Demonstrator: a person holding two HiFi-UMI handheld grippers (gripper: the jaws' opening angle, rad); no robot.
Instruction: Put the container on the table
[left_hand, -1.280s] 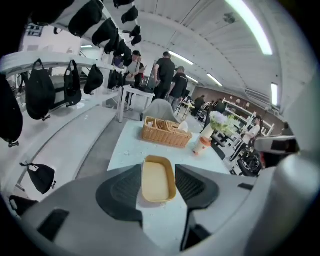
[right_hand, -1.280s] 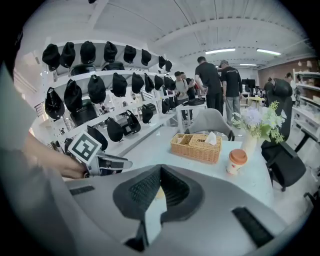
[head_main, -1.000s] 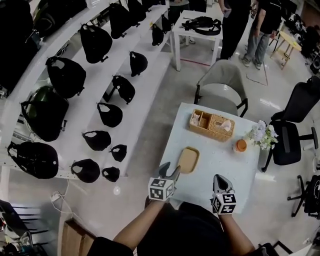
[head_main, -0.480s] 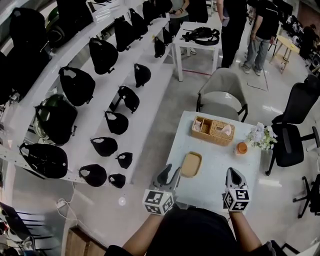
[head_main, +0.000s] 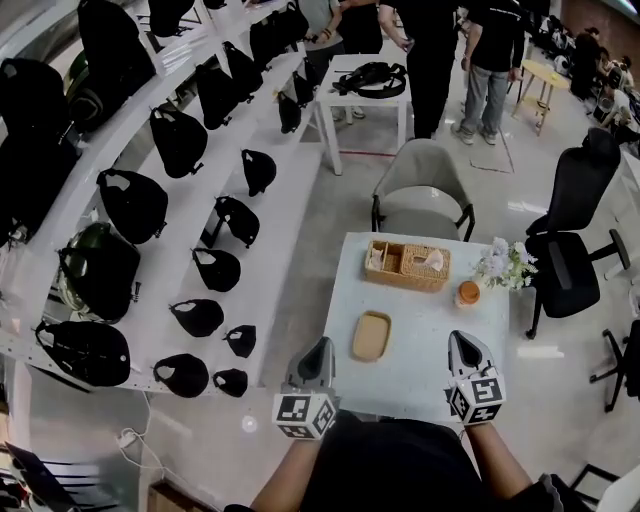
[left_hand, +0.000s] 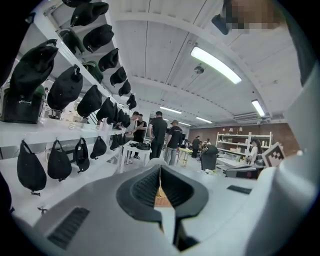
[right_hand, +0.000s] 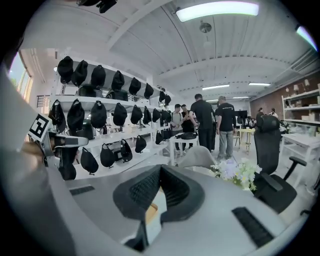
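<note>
**Container lies on the table, both grippers empty**

The left gripper (left_hand: 160, 170) has its jaws together. They have just been closing, and nothing is between them. The right gripper (right_hand: 160, 169) also has its jaws meeting at the tips, with nothing caught. Both hang over the near edge of the white table (head_main: 430, 385), apart from the container (head_main: 371, 336). The container is a shallow tan tray lying flat on the tabletop, nearer the left gripper. Beyond it stand a wicker basket (head_main: 406, 266), a small orange jar (head_main: 467, 293) and flowers (head_main: 503, 264). I judge the task finished: the container rests free on the table, and no step seems left.
</note>
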